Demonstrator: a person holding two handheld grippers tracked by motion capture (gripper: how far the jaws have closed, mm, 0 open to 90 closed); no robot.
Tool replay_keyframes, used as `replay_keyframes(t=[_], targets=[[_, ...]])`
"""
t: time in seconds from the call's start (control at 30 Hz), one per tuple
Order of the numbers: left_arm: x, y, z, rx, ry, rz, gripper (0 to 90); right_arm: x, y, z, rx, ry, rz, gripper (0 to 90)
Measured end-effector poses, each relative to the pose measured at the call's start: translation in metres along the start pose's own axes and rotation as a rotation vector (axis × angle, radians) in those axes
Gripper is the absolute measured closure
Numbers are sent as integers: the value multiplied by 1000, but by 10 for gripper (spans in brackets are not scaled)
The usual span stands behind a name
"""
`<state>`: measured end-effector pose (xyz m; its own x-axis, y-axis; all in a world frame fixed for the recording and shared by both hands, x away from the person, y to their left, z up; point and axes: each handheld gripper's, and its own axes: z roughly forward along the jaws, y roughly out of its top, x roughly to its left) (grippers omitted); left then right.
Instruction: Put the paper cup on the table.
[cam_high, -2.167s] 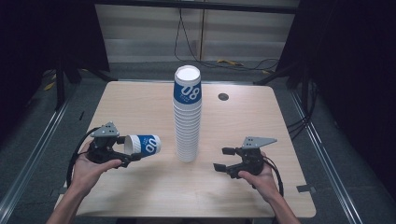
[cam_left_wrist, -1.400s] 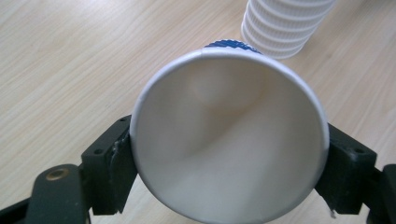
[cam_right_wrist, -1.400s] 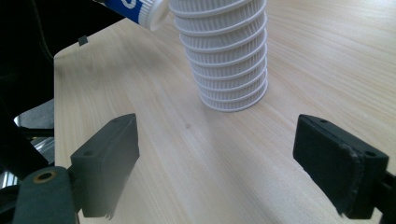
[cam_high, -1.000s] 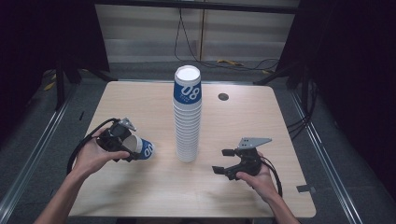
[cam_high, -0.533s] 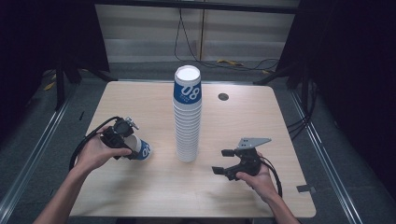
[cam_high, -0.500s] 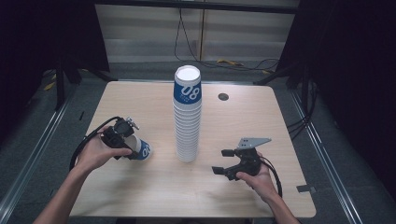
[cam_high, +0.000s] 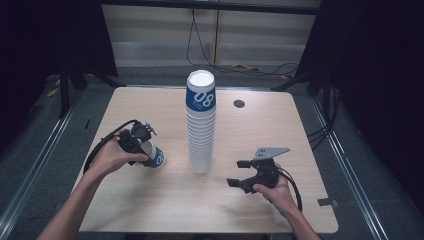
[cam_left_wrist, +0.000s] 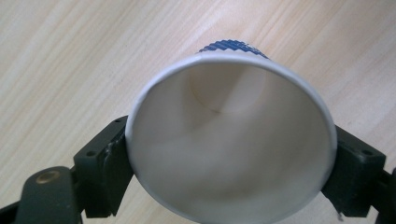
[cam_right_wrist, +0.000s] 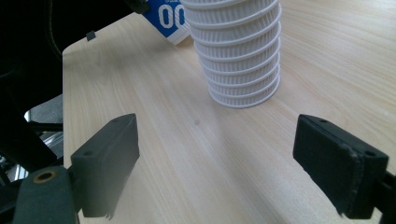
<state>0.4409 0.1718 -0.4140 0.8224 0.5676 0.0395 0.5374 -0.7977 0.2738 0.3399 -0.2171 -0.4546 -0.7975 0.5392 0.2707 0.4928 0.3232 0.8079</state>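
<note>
Since 2.2 s ago, left gripper (cam_high: 142, 147) has tipped its single cup (cam_high: 154, 156) base-down toward the table (cam_high: 150, 210), jaws clamped on its rim, at 9 o'clock of the cup stack (cam_high: 200, 125), probably to stand it; right gripper (cam_high: 243, 174) waits, jaws apart.

Over the last two seconds the left tongs (cam_high: 141, 145) have turned the paper cup (cam_high: 154, 157) from lying sideways, base toward the tall stack, to pointing base-down at the table (cam_high: 150, 205), mouth up toward the tongs' own camera. The cup now sits closer under the left hand (cam_high: 111, 157), farther from the stack.
</note>
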Motion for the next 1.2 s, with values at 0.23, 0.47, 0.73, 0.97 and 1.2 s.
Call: replay_keyframes(t=[0.23, 0.47, 0.73, 0.97, 1.2], targets=[[0, 7, 3, -13, 22, 11, 150, 0, -1, 0, 1, -2, 0, 146], [5, 5, 11, -48, 31, -25, 139, 0, -1, -1, 2, -2, 1, 146], [6, 2, 17, -74, 28, -45, 145, -1, -1, -2, -3, -7, 3, 144], [7, 0, 25, -60, 17, -52, 166, 0, -1, -1, 1, -4, 4, 144], [10, -10, 28, -93, 1, -90, 177, -1, -2, -2, 2, -6, 8, 144]])
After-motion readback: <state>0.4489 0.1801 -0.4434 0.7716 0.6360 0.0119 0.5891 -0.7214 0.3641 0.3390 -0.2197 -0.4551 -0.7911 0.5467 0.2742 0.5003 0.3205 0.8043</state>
